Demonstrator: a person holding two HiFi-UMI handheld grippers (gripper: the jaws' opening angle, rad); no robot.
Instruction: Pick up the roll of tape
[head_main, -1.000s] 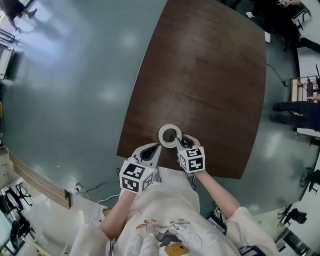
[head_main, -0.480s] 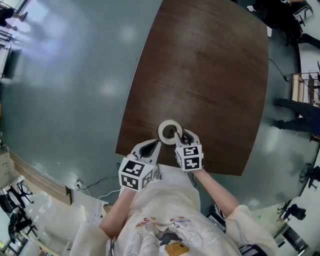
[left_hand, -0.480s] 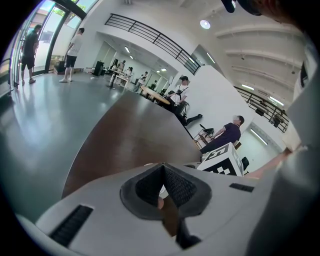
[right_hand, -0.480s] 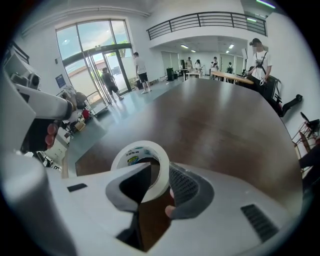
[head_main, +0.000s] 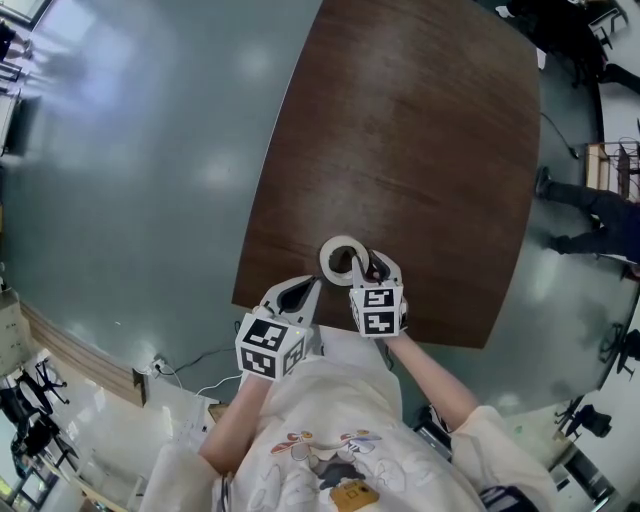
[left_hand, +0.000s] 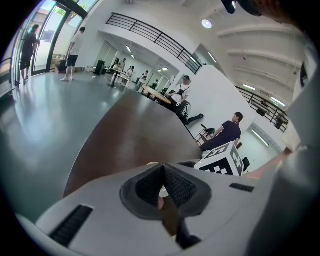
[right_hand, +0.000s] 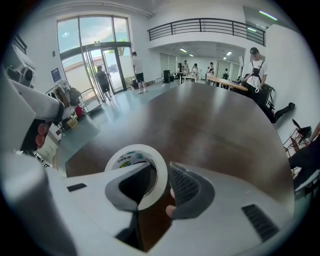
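Note:
A white roll of tape (head_main: 328, 254) lies flat near the front edge of the dark brown table (head_main: 400, 150). My right gripper (head_main: 362, 266) points steeply down at it. One jaw is inside the roll's hole and the other outside, so the wall of the tape (right_hand: 142, 149) sits between them. The right gripper (right_hand: 161, 169) has its jaws opening, with a thin gap left at the outer pad. My left gripper (head_main: 308, 288) hovers just left of the roll with its pads (left_hand: 172, 185) closed together on nothing.
The table (right_hand: 215, 120) stretches away bare ahead of the roll. Its front edge runs just under both grippers, with grey floor (head_main: 150, 150) to the left. Several people stand or sit far off in the hall.
My right gripper has tipped a little steeper over the roll. The tape and the left gripper stay where they were.

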